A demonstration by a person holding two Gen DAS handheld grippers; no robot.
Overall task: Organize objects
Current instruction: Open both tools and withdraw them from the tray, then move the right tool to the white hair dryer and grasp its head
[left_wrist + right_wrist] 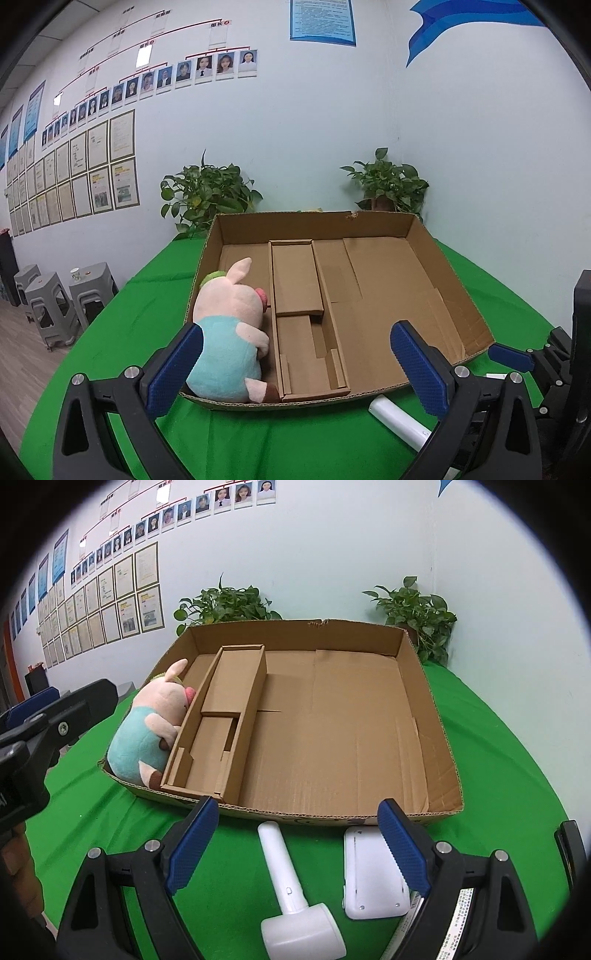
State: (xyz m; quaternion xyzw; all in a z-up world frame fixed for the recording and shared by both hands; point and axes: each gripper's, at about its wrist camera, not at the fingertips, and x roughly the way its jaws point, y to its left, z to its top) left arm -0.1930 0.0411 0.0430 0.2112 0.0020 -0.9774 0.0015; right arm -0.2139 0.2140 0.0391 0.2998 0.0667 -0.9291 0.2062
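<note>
A pink plush pig in a teal shirt (229,332) lies in the left compartment of an open cardboard box (384,291); it also shows in the right wrist view (147,727). My left gripper (295,369) is open and empty, just before the box's near edge by the pig. My right gripper (299,843) is open and empty above a white handheld device (291,893) and a flat white device (371,875) lying on the green cloth in front of the box (332,716). The handheld's handle shows in the left wrist view (400,421).
A cardboard divider (225,716) splits the box; its large right part holds nothing. Two potted plants (207,195) (391,184) stand behind the box against the wall. Grey stools (59,299) stand left of the green table (147,291). The left gripper shows at the right wrist view's left edge (55,720).
</note>
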